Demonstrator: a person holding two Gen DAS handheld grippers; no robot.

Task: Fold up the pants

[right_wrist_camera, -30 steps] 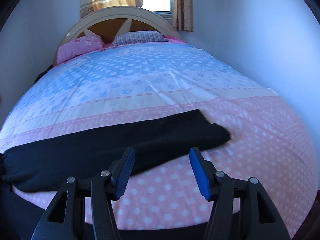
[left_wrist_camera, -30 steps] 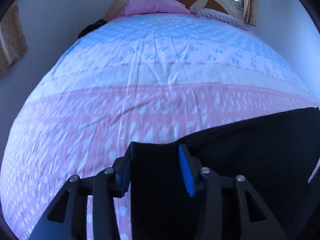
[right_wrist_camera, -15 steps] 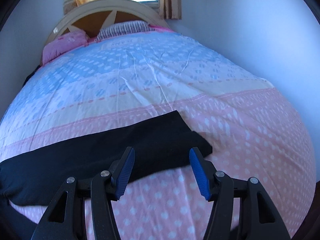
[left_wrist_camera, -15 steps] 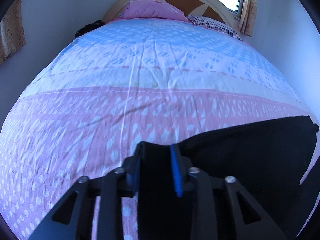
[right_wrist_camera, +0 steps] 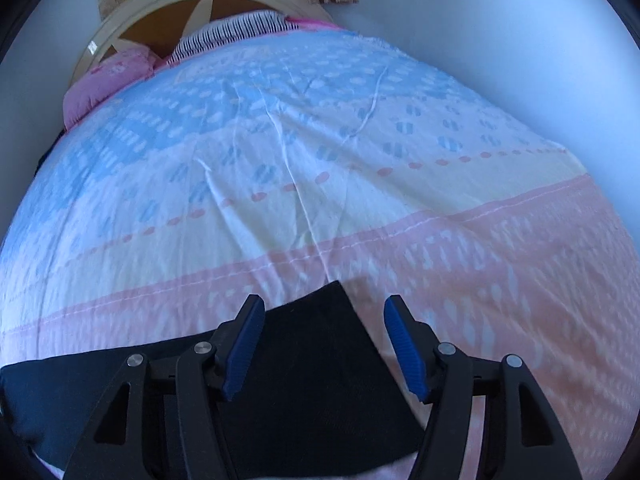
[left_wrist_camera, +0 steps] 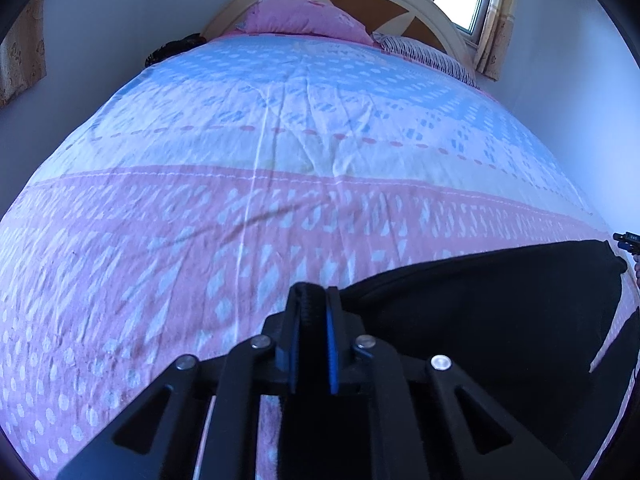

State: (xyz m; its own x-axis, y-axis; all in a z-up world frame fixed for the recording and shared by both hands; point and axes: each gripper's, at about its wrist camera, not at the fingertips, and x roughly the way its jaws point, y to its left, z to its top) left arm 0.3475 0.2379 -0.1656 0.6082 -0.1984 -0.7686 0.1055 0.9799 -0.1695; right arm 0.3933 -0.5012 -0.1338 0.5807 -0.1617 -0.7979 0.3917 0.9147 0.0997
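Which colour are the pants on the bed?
The pants are plain black, best seen in the right wrist view, lying on the pink dotted bedspread.

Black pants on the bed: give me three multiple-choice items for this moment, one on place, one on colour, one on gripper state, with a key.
1. On which band of the bedspread do the pants lie?
A. blue band by the pillows
B. pink band nearest the cameras
C. pale yellow band

2. What colour are the pads on the gripper fingers?
A. red
B. blue
C. white

3. How do the two grippers stand?
A. both open
B. both shut
C. left shut on the pants, right open

Key: 1 B, the pants rest on the bedspread's pink band. 2 B, the pads are blue. 3 C, the left gripper pinches black cloth, while the right gripper is spread over the pants' end.
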